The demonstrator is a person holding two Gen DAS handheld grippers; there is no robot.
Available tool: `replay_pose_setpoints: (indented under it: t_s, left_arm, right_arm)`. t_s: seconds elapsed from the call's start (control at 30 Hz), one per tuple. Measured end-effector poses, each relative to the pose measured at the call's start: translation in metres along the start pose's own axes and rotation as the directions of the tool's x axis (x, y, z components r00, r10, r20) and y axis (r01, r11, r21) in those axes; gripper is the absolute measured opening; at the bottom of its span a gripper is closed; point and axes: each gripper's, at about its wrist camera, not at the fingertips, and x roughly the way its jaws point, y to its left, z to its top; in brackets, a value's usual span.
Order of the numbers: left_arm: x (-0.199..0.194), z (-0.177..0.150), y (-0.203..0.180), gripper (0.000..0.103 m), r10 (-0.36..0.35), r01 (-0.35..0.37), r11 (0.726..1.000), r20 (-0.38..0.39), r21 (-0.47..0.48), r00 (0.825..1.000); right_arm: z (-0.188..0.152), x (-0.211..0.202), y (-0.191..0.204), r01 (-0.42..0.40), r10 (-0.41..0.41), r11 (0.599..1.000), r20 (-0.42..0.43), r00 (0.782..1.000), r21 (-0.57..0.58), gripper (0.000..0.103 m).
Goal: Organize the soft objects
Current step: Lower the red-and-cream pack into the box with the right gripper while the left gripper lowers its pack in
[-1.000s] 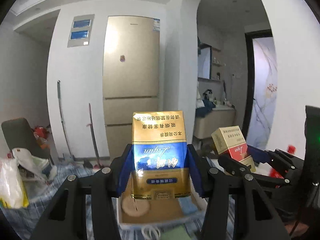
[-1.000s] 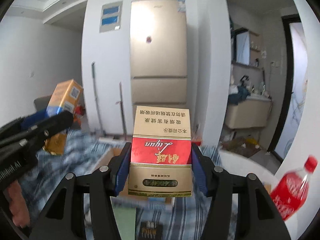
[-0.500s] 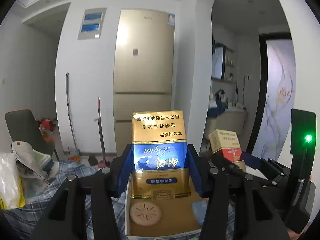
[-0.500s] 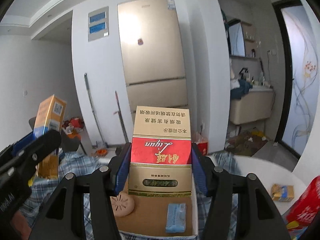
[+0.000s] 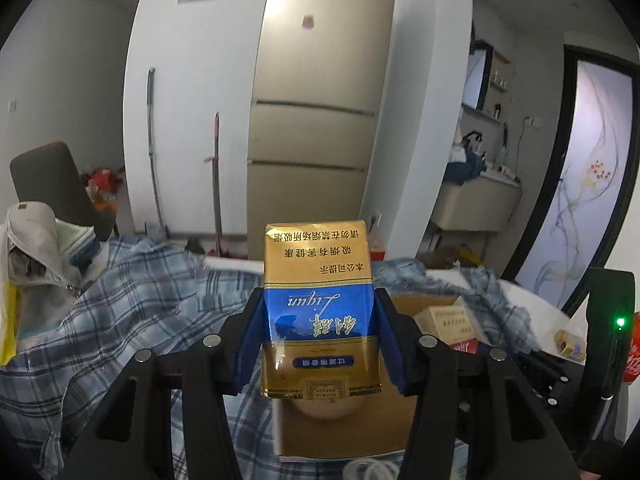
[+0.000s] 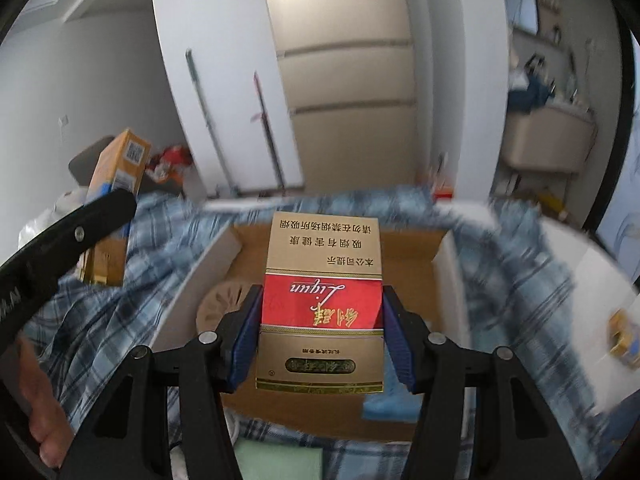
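Observation:
My left gripper (image 5: 319, 334) is shut on a gold and blue soft cigarette pack (image 5: 320, 280), held above an open cardboard box (image 5: 344, 428). My right gripper (image 6: 321, 330) is shut on a gold and red soft cigarette pack (image 6: 322, 276), held over the same box (image 6: 408, 248). In the box lie a round beige disc (image 6: 218, 306) and a light blue pad (image 6: 390, 404). The red pack also shows low right in the left wrist view (image 5: 450, 320). The blue pack and the left gripper arm show at the left of the right wrist view (image 6: 120, 168).
A blue plaid cloth (image 5: 132, 300) covers the surface around the box. A tall fridge (image 5: 320, 100) stands behind. A grey chair (image 5: 52, 184) and bags lie far left. A red bottle (image 5: 632, 356) and a small pack (image 6: 622, 338) sit at the right.
Both grippers, each still holding its pack, have tilted downward and come lower toward the box. The box and the plaid cloth now fill more of both views.

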Motion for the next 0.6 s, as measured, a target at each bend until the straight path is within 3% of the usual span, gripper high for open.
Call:
replay_pose_setpoints:
  t_s: [0.13, 0.33, 0.43, 0.6]
  left_arm:
    - [0.013, -0.007, 0.001, 0.054, -0.011, 0.011, 1.000, -0.039, 0.013, 0.999]
    - [0.023, -0.014, -0.004, 0.054, -0.021, 0.024, 0.999, -0.078, 0.037, 0.997]
    - [0.026, -0.016, -0.007, 0.054, -0.017, 0.021, 0.999, -0.105, 0.038, 0.994]
    - [0.028, -0.017, -0.007, 0.054, -0.026, 0.031, 0.999, -0.119, 0.036, 0.993]
  right_arm:
    - [-0.010, 0.020, 0.000, -0.032, 0.034, 0.999, -0.094, 0.995, 0.027, 0.056]
    - [-0.022, 0.039, -0.001, 0.002, 0.000, 1.000, -0.166, 0.986, 0.012, 0.056]
    - [-0.024, 0.042, -0.003, 0.008, -0.005, 1.000, -0.175, 0.985, 0.015, 0.056]
    - [-0.021, 0.037, -0.005, 0.043, -0.042, 0.999, -0.140, 0.989, 0.008, 0.067]
